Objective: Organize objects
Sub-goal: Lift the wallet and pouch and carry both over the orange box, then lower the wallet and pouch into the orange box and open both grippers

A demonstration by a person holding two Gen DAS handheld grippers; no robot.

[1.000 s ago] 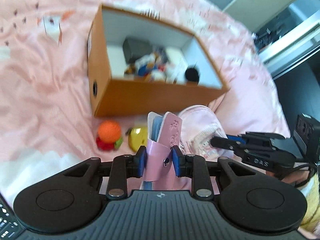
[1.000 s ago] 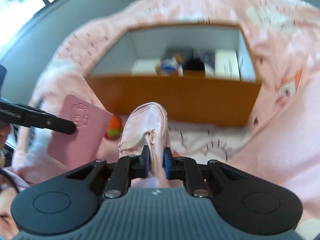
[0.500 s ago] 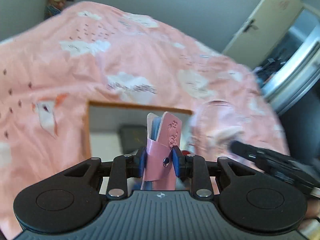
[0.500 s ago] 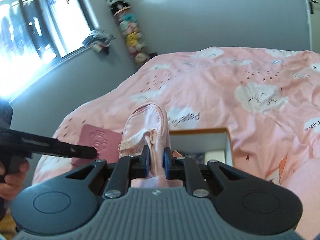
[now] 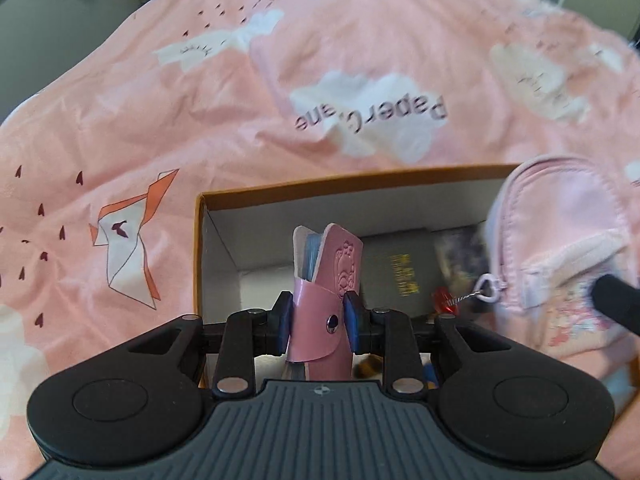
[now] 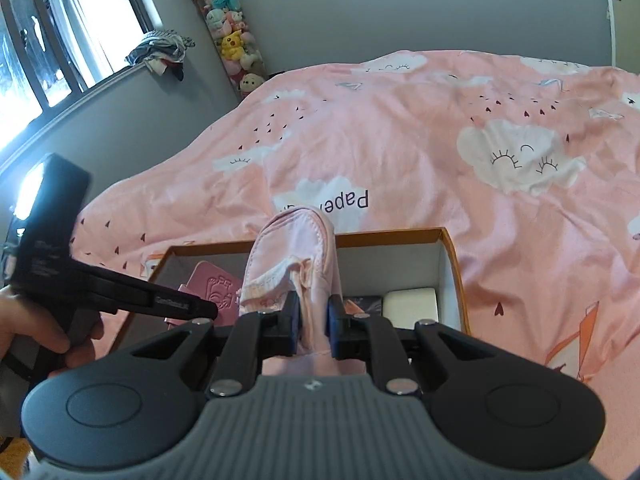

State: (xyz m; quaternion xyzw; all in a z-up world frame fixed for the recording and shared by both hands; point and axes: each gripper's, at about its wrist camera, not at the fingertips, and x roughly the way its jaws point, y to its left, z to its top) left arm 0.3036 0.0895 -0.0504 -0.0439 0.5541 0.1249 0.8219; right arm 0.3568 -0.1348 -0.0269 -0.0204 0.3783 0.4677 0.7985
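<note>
The pink duvet (image 5: 160, 92) bears the printed words "PaperCrane" on a white cloud, upside down in the left wrist view, just beyond the far edge of the orange box (image 5: 360, 182). In the right wrist view only "Pape" shows. Gold lettering on a dark book (image 5: 396, 268) inside the box is too blurred to read.

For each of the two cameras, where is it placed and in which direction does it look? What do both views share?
Left wrist: sits on the left tool, looking forward and down into the orange box on the pink duvet; its fingers clamp a pink card holder; the right tool's tip enters at right.
Right wrist: sits on the right tool, facing the same box toward the grey wall; it clamps a pink pouch; the left tool and hand show at left.
Shared: box, duvet, pouch, card holder.
</note>
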